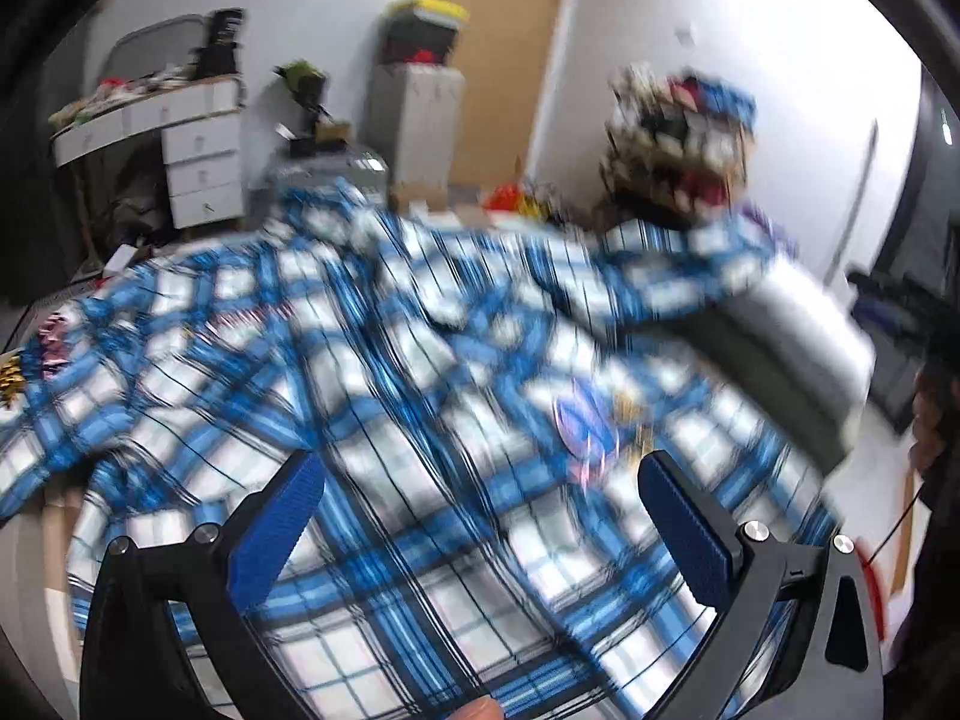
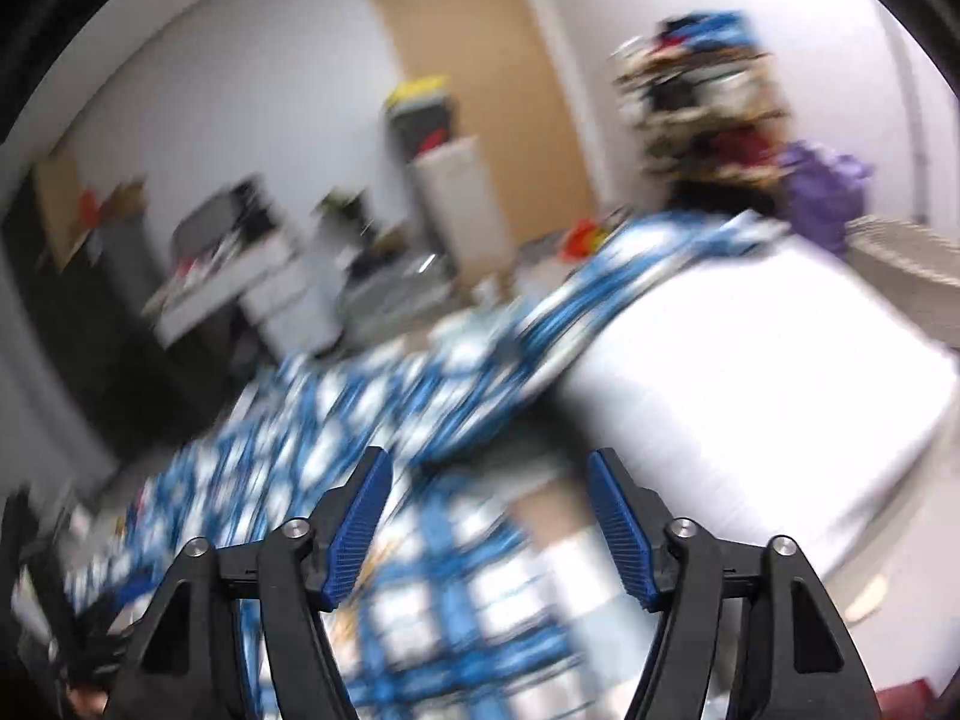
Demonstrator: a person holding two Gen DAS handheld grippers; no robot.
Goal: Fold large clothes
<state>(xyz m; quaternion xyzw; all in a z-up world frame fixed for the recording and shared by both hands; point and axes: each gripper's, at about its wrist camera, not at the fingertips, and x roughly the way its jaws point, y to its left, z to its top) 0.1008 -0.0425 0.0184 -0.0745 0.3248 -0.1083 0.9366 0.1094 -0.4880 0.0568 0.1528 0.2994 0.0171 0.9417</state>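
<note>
A large blue-and-white plaid shirt (image 1: 372,372) lies spread over the work surface, blurred by motion. One sleeve drapes up onto a white block (image 1: 786,348) at the right. My left gripper (image 1: 480,459) hovers above the shirt's lower part, its blue pads (image 1: 276,534) wide apart and nothing between them. In the right wrist view the same shirt (image 2: 360,420) runs from lower left up onto the white block (image 2: 750,396). My right gripper (image 2: 489,459) hangs over the shirt's near edge, open and holding nothing.
Behind the surface stand a white drawer desk (image 1: 198,162), a clear water jug (image 1: 336,168), a grey cabinet with a yellow-lidded bin (image 1: 420,36), a wooden door (image 1: 498,60) and a cluttered shelf (image 1: 678,138). A purple bag (image 2: 822,192) sits beside the shelf.
</note>
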